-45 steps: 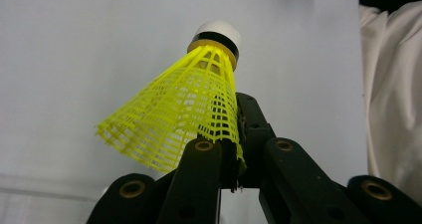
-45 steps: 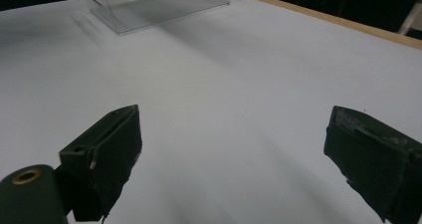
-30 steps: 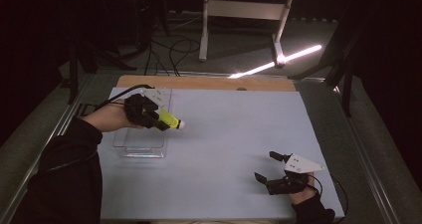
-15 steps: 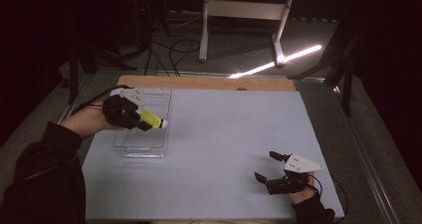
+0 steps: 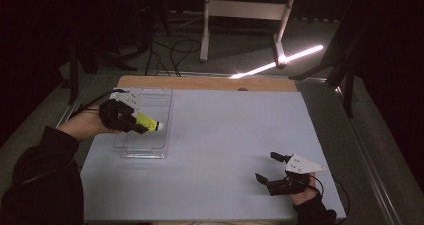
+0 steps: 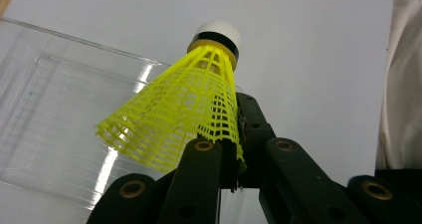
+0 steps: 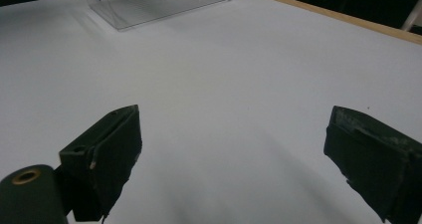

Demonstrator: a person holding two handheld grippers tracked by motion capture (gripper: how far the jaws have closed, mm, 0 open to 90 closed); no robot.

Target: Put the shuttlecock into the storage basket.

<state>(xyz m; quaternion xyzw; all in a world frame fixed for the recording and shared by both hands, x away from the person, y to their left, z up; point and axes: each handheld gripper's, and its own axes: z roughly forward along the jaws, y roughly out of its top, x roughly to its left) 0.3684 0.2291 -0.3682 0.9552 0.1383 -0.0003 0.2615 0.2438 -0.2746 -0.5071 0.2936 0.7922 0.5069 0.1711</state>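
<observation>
A yellow shuttlecock (image 5: pixel 148 122) (image 6: pixel 189 99) with a white cork tip is pinched by its mesh skirt in my left gripper (image 5: pixel 131 121) (image 6: pixel 230 157), which is shut on it. It hangs over the clear plastic tray (image 5: pixel 145 150) (image 6: pixel 45 134) at the table's left side, cork pointing right. My right gripper (image 5: pixel 270 168) (image 7: pixel 234 149) rests low near the table's front right, its jaws wide apart with only bare white surface between them.
The white table top (image 5: pixel 225 135) has a wooden strip (image 5: pixel 205 82) along its far edge. The clear tray (image 7: pixel 149 0) lies far ahead in the right gripper view. Dark floor, cables and a stand leg lie beyond the table.
My left gripper has carried the shuttlecock leftward, from just right of the tray to over it. The right gripper has stayed put.
</observation>
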